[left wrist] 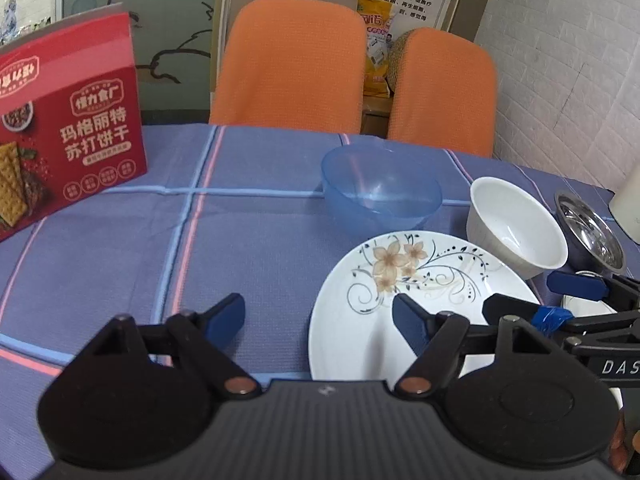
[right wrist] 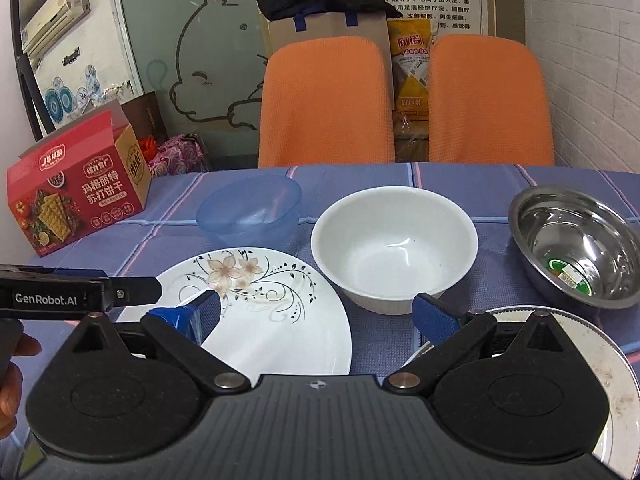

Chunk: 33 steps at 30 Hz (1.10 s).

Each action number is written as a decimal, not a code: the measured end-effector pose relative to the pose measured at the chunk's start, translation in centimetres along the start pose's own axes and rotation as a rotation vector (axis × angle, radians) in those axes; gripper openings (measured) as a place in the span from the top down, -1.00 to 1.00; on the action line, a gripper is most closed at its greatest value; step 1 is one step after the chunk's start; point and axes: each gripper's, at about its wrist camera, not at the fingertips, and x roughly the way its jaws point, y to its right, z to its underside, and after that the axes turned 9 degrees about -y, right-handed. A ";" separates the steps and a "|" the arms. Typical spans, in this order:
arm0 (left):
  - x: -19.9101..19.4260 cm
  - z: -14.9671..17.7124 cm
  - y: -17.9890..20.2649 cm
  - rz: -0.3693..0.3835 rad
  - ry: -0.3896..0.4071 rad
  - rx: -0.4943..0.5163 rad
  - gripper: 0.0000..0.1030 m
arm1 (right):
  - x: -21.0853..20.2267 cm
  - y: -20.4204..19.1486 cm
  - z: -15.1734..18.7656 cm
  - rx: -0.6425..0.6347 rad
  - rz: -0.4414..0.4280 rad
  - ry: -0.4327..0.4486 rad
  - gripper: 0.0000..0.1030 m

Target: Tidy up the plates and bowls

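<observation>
Porcelain floral plate (right wrist: 256, 312) lies near, left of the white bowl (right wrist: 394, 246). Both the left gripper (left wrist: 320, 316) and right gripper (right wrist: 316, 312) gape wide, holding nothing.

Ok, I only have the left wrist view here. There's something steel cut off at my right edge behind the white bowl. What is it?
Observer: A steel bowl, upright, with a green sticker inside on the bottom.
Operator: Anything nearer than that bowl on that side?
Observer: A second plate, pale with a speckled surface, partly under the right gripper.
Operator: Is that gripper holding anything?
Observer: No, it is open, with its fingers spread above the floral plate and the gap before the white bowl.
</observation>
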 end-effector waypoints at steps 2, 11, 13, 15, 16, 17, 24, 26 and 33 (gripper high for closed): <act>0.1 0.2 0.1 -0.001 -0.006 0.000 -0.46 | 0.6 0.1 0.1 -0.005 -0.016 -0.016 -0.75; 0.0 0.4 -0.2 0.005 -0.012 -0.001 -0.47 | 2.2 -1.9 1.3 -0.094 -0.050 -0.092 -0.78; 0.1 0.4 -0.1 0.005 -0.019 0.004 -0.47 | 2.3 -2.4 1.5 -0.106 -0.065 -0.096 -0.78; 0.3 0.4 -0.1 0.005 -0.026 0.012 -0.47 | 2.3 -2.8 1.6 -0.133 -0.062 -0.095 -0.78; 0.4 0.5 0.0 0.005 -0.034 0.017 -0.47 | 2.4 -2.7 1.5 -0.133 -0.067 -0.093 -0.77; 0.5 0.5 0.1 0.004 -0.041 0.019 -0.47 | 2.3 -2.5 1.5 -0.121 -0.076 -0.091 -0.76; 1.0 0.6 0.5 0.014 -0.055 0.032 -0.47 | 2.8 -3.5 2.3 -0.189 -0.039 -0.107 -0.77; 1.2 0.6 0.5 0.006 -0.057 0.039 -0.47 | 2.7 -3.3 2.7 -0.179 -0.045 -0.089 -0.77; 1.3 0.7 0.9 0.004 -0.060 0.051 -0.47 | 2.2 -3.8 3.1 -0.158 -0.030 -0.098 -0.77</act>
